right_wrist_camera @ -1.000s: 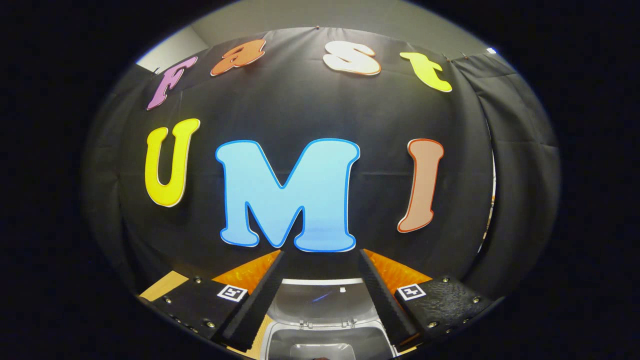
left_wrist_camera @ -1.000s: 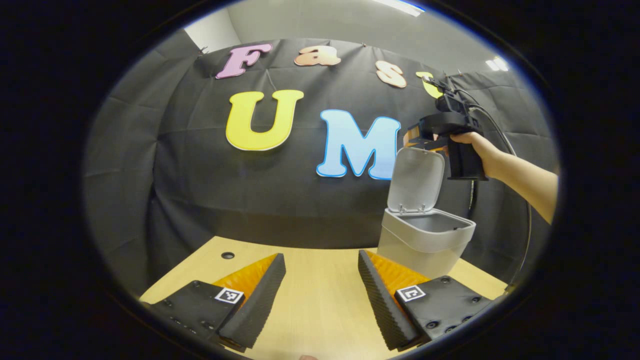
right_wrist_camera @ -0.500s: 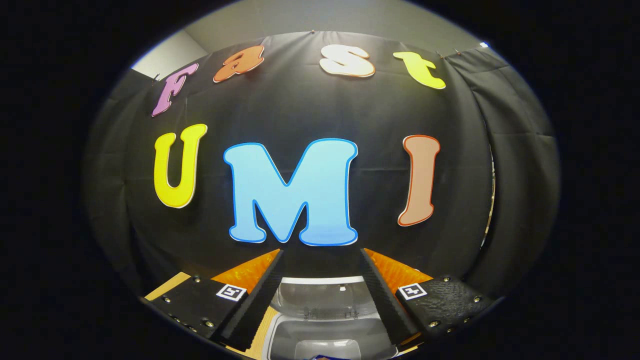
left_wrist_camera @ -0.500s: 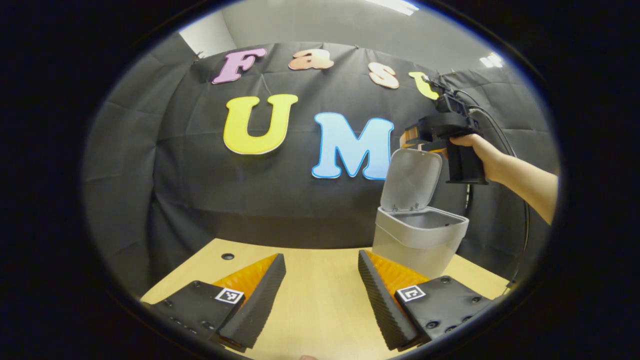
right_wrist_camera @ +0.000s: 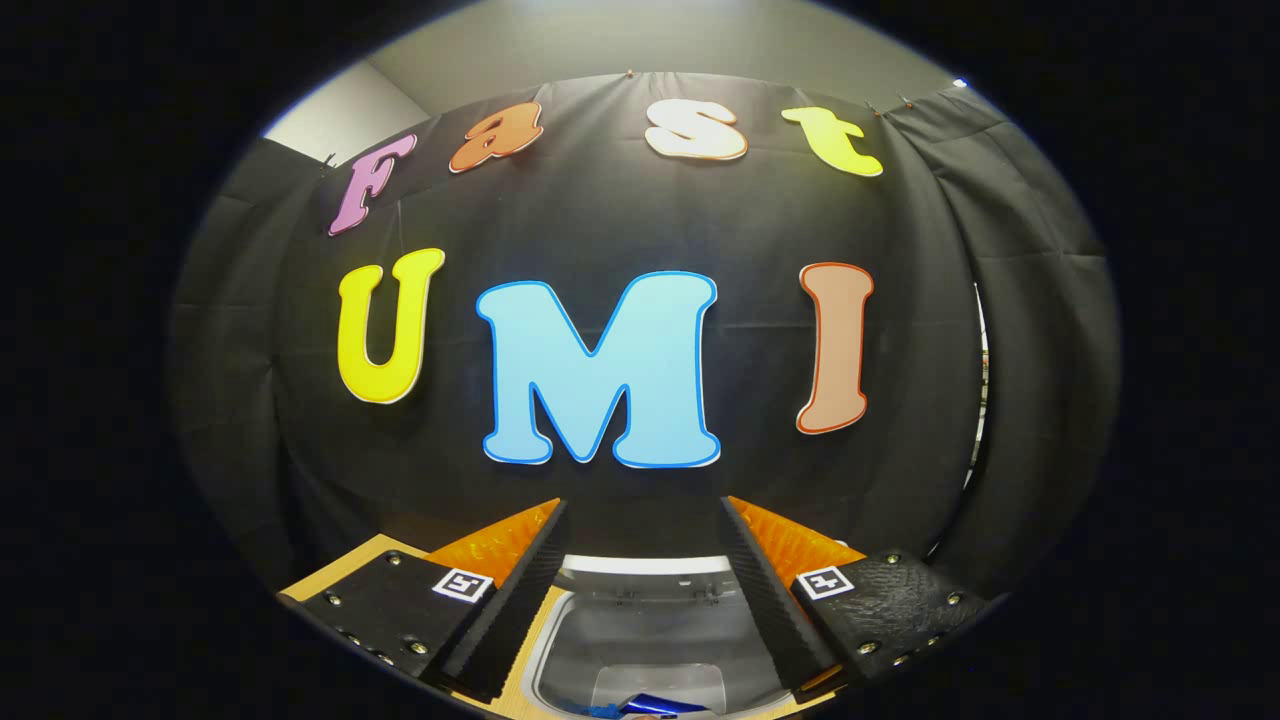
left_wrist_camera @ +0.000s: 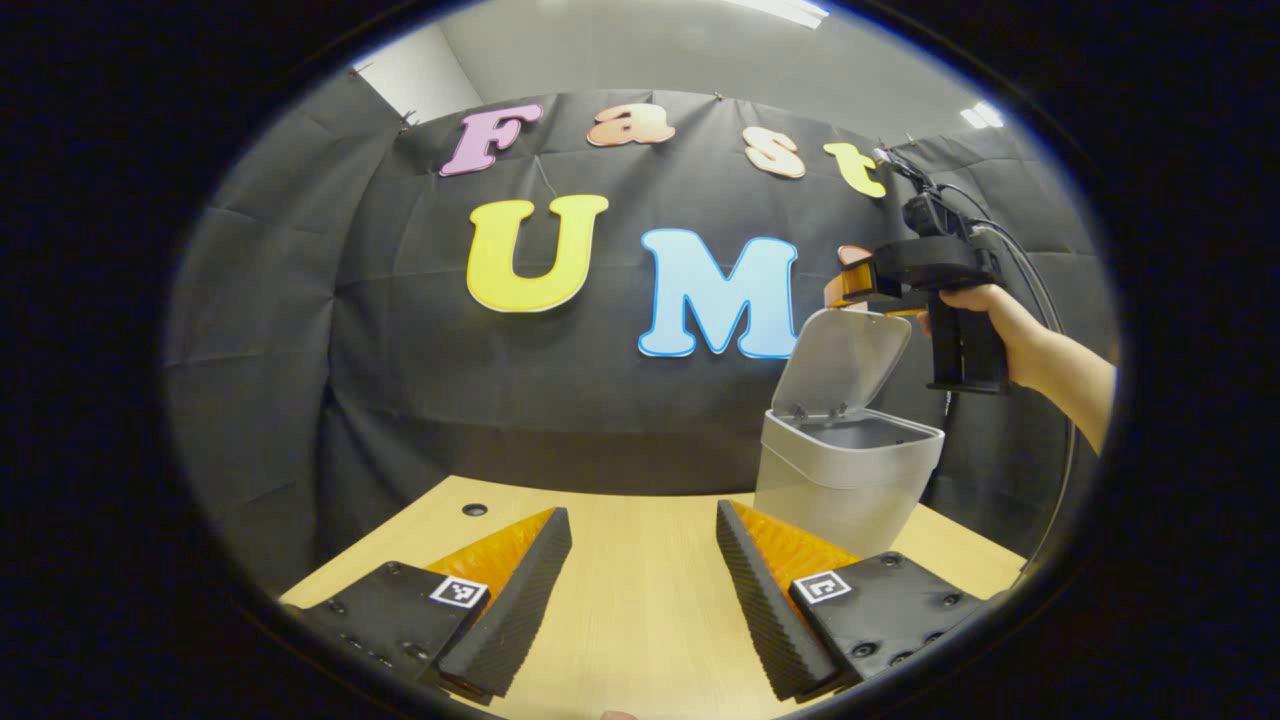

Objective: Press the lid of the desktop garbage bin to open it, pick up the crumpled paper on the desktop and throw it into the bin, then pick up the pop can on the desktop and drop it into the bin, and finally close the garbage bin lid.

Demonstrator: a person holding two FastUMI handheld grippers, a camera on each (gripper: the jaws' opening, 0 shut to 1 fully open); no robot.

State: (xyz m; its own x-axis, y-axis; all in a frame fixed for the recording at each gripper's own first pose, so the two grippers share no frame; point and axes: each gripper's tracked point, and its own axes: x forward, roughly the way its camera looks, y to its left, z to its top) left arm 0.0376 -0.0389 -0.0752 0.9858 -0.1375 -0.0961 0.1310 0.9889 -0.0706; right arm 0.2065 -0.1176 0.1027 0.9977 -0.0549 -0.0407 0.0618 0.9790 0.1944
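The grey desktop bin (left_wrist_camera: 845,480) stands at the right of the wooden table, its lid (left_wrist_camera: 840,360) raised and leaning forward over the mouth. A hand holds my right gripper (left_wrist_camera: 862,287) just above the lid's top edge; I cannot tell whether they touch. In the right gripper view, the right gripper (right_wrist_camera: 644,505) is open and empty above the bin's mouth (right_wrist_camera: 640,640). The lid's edge (right_wrist_camera: 645,566) shows as a thin pale strip, and something blue (right_wrist_camera: 650,706), possibly the pop can, lies inside. My left gripper (left_wrist_camera: 642,515) is open and empty, low over the table (left_wrist_camera: 640,600).
A small round hole (left_wrist_camera: 475,509) marks the table's far left. The person's forearm (left_wrist_camera: 1070,370) and a cable (left_wrist_camera: 1040,290) reach in from the right, beside the bin. The black booth wall stands close behind the table.
The lid has tipped forward from nearly upright. My right gripper has drifted a little right and back over it. The left gripper stays open, its view slightly shifted.
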